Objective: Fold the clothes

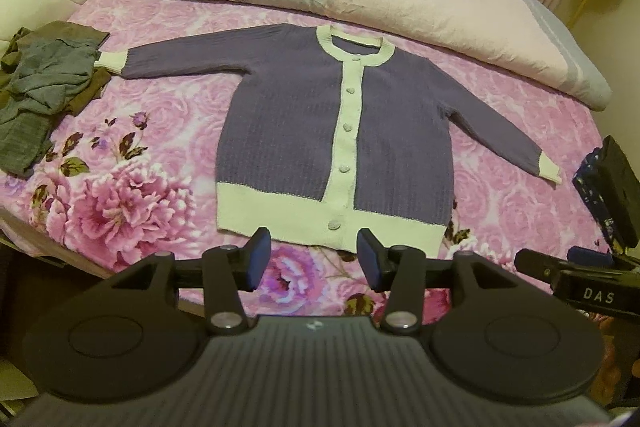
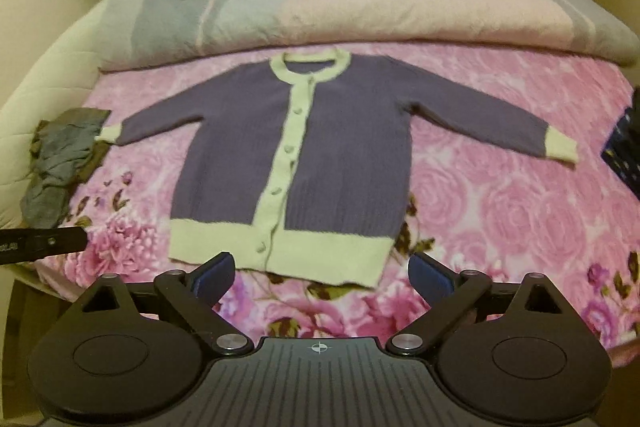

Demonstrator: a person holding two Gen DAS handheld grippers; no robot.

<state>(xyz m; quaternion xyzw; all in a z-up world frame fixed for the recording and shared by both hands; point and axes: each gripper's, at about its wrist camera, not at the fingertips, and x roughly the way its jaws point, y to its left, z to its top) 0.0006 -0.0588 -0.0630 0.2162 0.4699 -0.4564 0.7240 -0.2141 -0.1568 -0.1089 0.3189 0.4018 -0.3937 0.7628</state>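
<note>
Two empty claws, left claw and right claw, one cardigan

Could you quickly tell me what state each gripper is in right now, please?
Left gripper: open, holding nothing, above the cardigan hem.
Right gripper: wide open, holding nothing.

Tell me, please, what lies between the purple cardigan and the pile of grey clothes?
Nothing: the cardigan's white cuff reaches the pile at its edge, with no bedsheet showing between them. The left wrist view shows it best.
</note>
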